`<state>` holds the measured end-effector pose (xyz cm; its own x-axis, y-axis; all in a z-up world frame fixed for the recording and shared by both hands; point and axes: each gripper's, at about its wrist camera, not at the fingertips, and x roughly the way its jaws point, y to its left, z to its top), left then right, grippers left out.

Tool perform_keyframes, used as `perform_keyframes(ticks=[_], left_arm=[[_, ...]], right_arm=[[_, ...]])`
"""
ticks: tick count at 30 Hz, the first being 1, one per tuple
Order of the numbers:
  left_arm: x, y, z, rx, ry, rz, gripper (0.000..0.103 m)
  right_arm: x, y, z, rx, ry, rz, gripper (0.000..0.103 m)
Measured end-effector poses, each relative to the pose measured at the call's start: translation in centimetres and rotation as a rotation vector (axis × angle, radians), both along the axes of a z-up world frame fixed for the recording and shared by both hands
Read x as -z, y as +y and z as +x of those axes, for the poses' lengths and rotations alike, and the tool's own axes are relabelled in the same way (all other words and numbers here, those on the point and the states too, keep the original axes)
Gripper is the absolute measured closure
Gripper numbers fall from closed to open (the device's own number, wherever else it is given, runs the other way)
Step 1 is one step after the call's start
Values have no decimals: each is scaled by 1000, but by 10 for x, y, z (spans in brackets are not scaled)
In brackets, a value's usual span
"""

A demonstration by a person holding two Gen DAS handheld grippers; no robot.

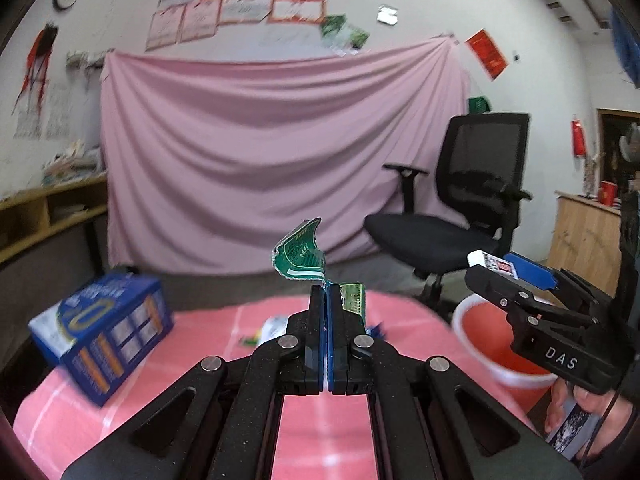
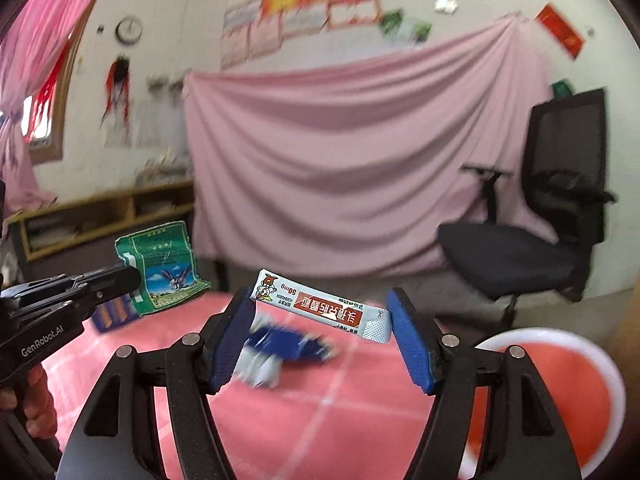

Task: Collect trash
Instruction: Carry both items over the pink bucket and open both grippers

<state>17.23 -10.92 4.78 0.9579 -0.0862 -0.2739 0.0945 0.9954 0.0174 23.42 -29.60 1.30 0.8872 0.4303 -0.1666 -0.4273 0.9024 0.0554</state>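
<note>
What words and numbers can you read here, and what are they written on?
"DAS": right tongs, on the body.
"GenRobot.AI": left tongs, on the body.
"50mg": white sachet, seen upside down; its other print is too small.
Green wrapper, blue box, wall posters: too blurred.

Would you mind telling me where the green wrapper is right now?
The green wrapper is clamped in the left gripper, held up above the pink table; the right wrist view shows it at the left, beside the sachet.
</note>
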Motion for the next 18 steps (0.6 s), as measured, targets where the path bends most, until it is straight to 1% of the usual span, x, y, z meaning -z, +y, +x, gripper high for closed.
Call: perform_keyframes(ticks=[5,8,13,15,18], left_arm=[[-18,-40,11,92,-88,38,103],[-23,-67,17,153,-122,61,103],[-26,-112,34,247,-138,84,103],[-25,-127,42,280,-129,83,103],[-22,-149,57,323,-93,69,103]], right_arm=[[-12,-40,-6,141,-90,71,36],[-13,-64,-4,221,-102,105,36],[-8,-103,4,316,-60,173,36],[-5,-115,10,348,-33,188,36],[1,-132,18,391,14,201,36]])
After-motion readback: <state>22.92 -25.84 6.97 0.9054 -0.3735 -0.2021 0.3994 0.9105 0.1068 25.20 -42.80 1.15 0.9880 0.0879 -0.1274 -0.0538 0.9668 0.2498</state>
